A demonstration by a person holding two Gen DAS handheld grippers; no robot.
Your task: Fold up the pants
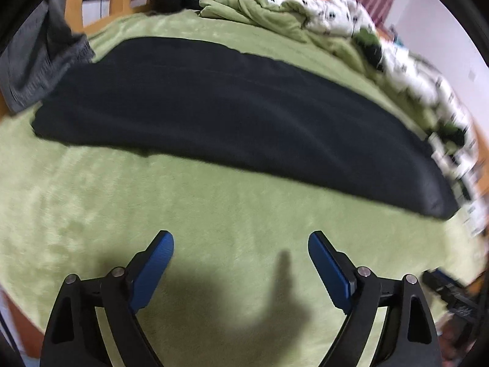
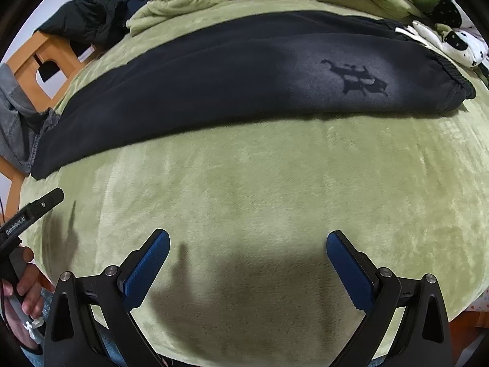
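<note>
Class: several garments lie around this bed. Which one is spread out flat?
The black pants, stretched across the green blanket; the grey garment and dark jacket lie crumpled or hang at the edge.

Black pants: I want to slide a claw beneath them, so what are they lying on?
The black pants lie flat on a green blanket, which shows all around them. Whatever is under the pants themselves is covered and cannot be seen.

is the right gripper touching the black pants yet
Apart. The right wrist view shows the right gripper open over bare green blanket, short of the black pants.

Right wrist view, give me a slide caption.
Open right gripper above green blanket, black pants laid out beyond.
</note>
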